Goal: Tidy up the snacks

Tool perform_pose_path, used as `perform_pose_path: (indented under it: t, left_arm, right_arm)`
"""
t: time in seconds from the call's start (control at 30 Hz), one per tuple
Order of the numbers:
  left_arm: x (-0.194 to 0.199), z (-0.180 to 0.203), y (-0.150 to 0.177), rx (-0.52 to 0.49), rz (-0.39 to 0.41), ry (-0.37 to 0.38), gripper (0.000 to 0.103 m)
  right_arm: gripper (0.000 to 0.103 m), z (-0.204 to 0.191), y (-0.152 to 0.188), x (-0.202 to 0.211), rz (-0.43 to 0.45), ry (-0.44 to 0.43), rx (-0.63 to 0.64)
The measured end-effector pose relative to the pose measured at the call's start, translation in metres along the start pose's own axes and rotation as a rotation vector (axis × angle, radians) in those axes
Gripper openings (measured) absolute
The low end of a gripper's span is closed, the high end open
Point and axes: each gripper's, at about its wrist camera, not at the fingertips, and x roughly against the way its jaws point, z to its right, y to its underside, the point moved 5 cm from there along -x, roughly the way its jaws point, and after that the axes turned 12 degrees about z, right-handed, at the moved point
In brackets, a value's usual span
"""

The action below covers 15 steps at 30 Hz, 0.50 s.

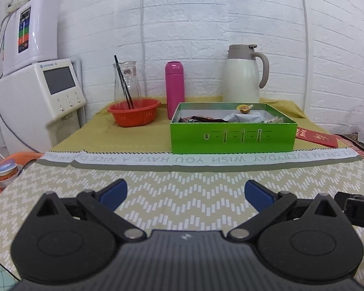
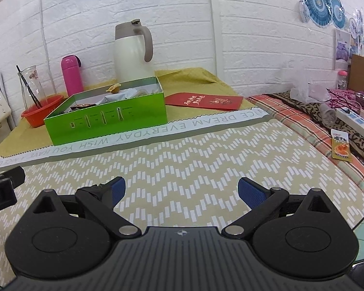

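— Left gripper: hung low over the chevron-patterned mat, blue pads spread wide apart, nothing between them.

— Right gripper: same story, splayed wide, empty, poised above the same mat, just beside its partner.

— Snacks?

— Mostly gathered inside the green box, open-topped, parked on the yellow cloth just past the mat's lettered border. Dark wrappers toward the left of it, a pale packet further right with a small brown-and-yellow piece perched on top.

— Any stragglers?

— Spotted one from the right wrist view: an orange snack sachet, flat on the checked blanket off the mat's right edge, well apart from the box.

— Around the box?

— Behind it, a cream thermos jug and a pink bottle, both upright against the white brick wall. Further left, a red basket touching a glass carafe with black straws leaning inside. To the right, a red envelope, flat on the cloth, near the box corner.

— Contact anywhere?

— None. Both sets of fingers clear of everything.
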Motion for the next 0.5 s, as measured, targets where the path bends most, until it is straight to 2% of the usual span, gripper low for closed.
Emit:
perform_pose_path:
  t: [0.13, 0.23, 0.33, 0.4, 0.5]
  left_arm:
    - [0.006, 0.0, -0.003, 0.01, 0.039, 0.01, 0.103]
    - [0.016, -0.002, -0.005, 0.009, 0.106, -0.065, 0.103]
    - [0.015, -0.002, -0.006, 0.029, 0.052, -0.035, 0.103]
    - [0.014, -0.004, -0.006, 0.054, 0.029, -0.044, 0.103]
    - [0.015, -0.005, -0.005, 0.033, 0.04, -0.055, 0.103]
  right_arm:
    - [0.103, -0.001, -0.001, 0.004, 0.017, -0.017, 0.003]
    - [0.103, -0.001, -0.002, 0.008, 0.03, -0.027, 0.003]
    - [0.103, -0.001, -0.002, 0.01, 0.03, -0.032, -0.003]
    - [0.103, 0.0, -0.001, 0.012, 0.032, -0.035, -0.004]
    - [0.103, 0.002, -0.001, 0.012, 0.031, -0.034, -0.004]
